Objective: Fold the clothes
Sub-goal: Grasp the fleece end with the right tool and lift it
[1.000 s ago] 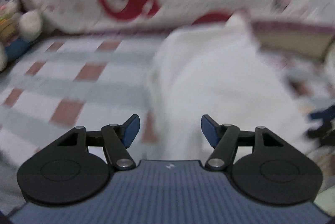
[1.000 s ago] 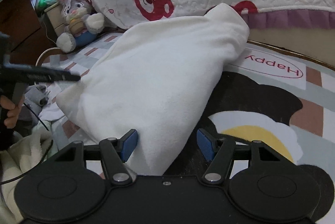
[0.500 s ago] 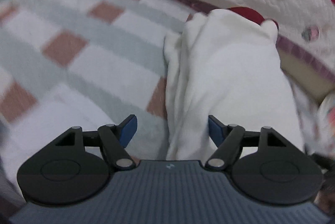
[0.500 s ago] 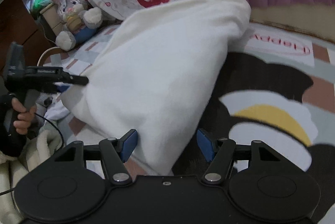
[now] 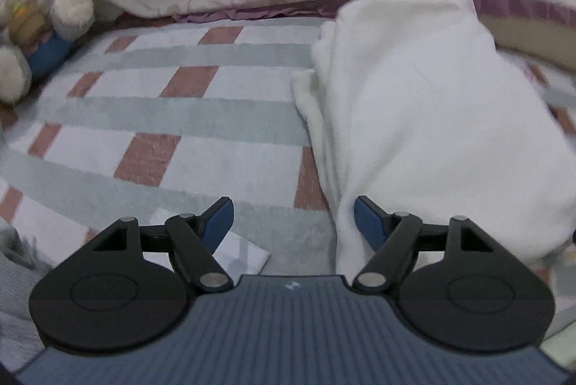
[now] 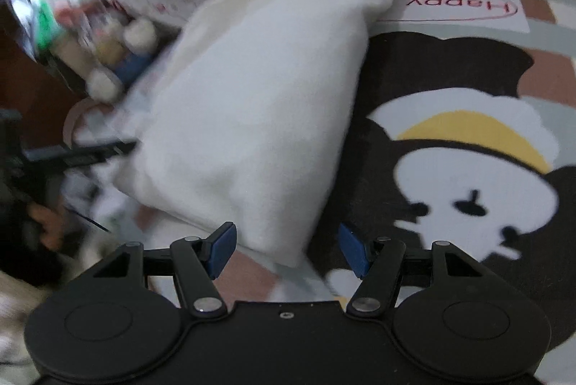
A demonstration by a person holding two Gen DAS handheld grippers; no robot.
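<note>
Our left tool (image 5: 293, 217), jaws wide and empty, has swung back level, the right tool (image 6: 286, 250) equally wide, while the garment (image 5: 424, 118) stays a folded bundle at right of frame on the bed (image 5: 180, 111).

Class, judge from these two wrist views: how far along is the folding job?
Looks done: the white garment lies doubled into a long bundle on the checked mat, layered edges showing on one side. In hand: nothing; the left gripper and right gripper are open at its near end. Left: probably another fold to shorten it.
</note>
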